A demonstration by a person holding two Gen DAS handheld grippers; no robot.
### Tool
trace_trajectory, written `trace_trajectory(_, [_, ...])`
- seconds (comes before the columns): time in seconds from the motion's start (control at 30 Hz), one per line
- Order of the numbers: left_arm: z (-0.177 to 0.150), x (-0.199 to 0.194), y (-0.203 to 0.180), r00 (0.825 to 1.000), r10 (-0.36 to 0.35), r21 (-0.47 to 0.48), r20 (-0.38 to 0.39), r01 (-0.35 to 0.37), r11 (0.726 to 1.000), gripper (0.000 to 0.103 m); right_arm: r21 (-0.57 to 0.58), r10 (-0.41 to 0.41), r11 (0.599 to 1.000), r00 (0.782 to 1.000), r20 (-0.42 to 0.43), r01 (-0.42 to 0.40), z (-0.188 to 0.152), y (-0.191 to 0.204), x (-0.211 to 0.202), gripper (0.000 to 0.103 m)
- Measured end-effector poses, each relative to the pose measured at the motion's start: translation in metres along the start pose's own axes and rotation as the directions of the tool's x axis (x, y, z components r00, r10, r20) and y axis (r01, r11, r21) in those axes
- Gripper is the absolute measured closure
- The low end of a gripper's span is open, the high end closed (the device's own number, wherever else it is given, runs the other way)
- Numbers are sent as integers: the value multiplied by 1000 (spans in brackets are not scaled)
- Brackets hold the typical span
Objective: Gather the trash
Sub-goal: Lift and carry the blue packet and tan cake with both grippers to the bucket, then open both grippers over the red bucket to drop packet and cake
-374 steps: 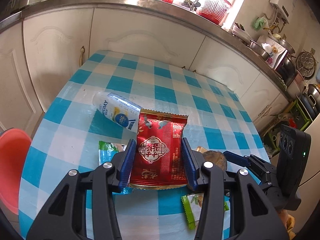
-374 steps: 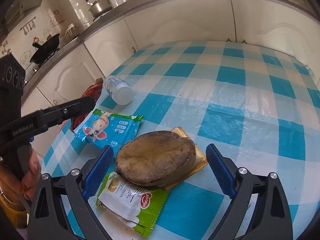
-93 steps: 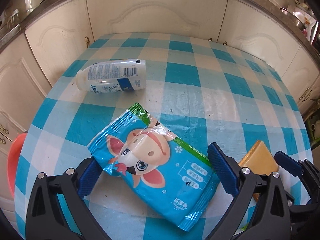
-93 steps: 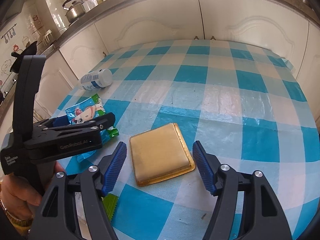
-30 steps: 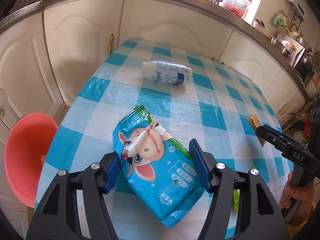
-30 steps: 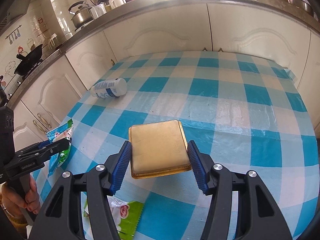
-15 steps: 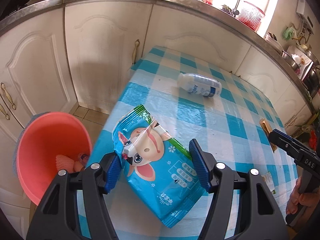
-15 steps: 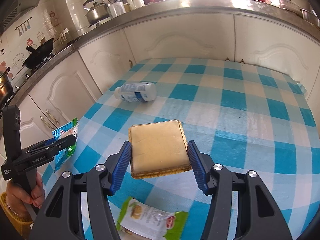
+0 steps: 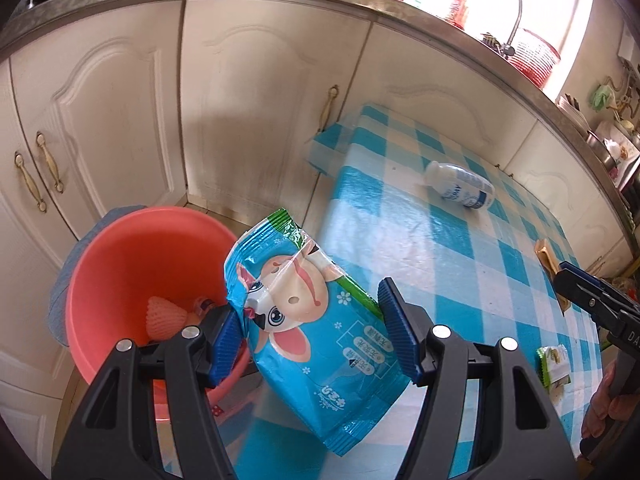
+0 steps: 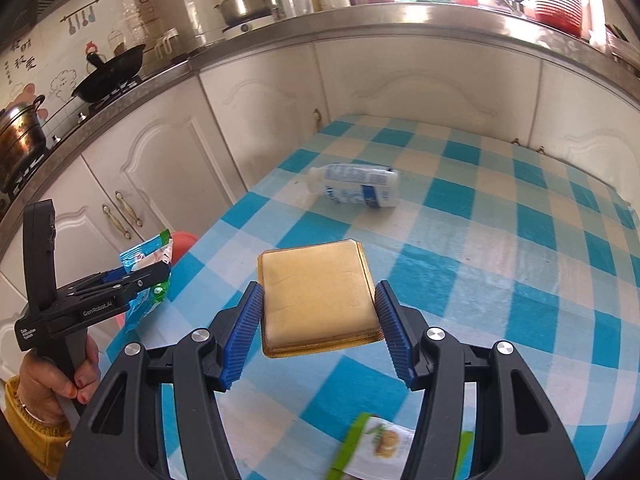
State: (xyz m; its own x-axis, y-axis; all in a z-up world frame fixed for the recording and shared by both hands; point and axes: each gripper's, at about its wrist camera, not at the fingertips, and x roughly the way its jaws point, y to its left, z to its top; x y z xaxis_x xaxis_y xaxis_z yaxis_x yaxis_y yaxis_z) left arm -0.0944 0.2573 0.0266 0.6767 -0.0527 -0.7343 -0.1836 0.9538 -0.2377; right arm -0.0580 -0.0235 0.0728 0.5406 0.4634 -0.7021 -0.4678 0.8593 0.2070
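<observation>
My left gripper [image 9: 310, 330] is shut on a blue cartoon-cow snack bag [image 9: 304, 308] and holds it in the air past the table's left edge, beside the rim of a red bucket [image 9: 120, 264] on the floor. My right gripper [image 10: 318, 330] is shut on a gold square tray [image 10: 318, 294], held above the checked table [image 10: 500, 240]. A white plastic bottle [image 10: 356, 190] lies on its side far on the table; it also shows in the left wrist view [image 9: 460, 190]. A green snack wrapper [image 10: 380, 446] lies near the table's front edge.
The bucket holds pink trash [image 9: 164, 316]. White kitchen cabinets [image 9: 248, 92] stand behind the table and bucket. The left gripper [image 10: 120, 292] with the bag shows at the left of the right wrist view. The right gripper [image 9: 584, 292] shows at the right of the left wrist view.
My left gripper has carried the blue bag leftward off the table toward the red bucket. My right gripper has kept hold of the gold tray and drifted left above the table.
</observation>
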Motion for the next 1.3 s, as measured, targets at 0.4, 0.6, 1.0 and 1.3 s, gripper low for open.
trace_trajectory(0.4, [-7,-4,60,999,42,-103,2,-41,994,38,-143,60,988,997,-44,-66,9,81,29,44])
trace_trajectory(0.6, [-11,-3,85,998,64,-151,0,-63,986,38,-231,94,967,993,-67,-107,18,123,44,44])
trace_trajectory(1.0, [-20,2,124,995,96,-221,-24,-99,970,38,-355,139,918,982,-125,-175,25,189,76,44])
trace_trajectory(1.3, [-27,15,142,992,113,-255,-58,-124,959,38,-400,141,895,976,-164,-197,28,215,104,44])
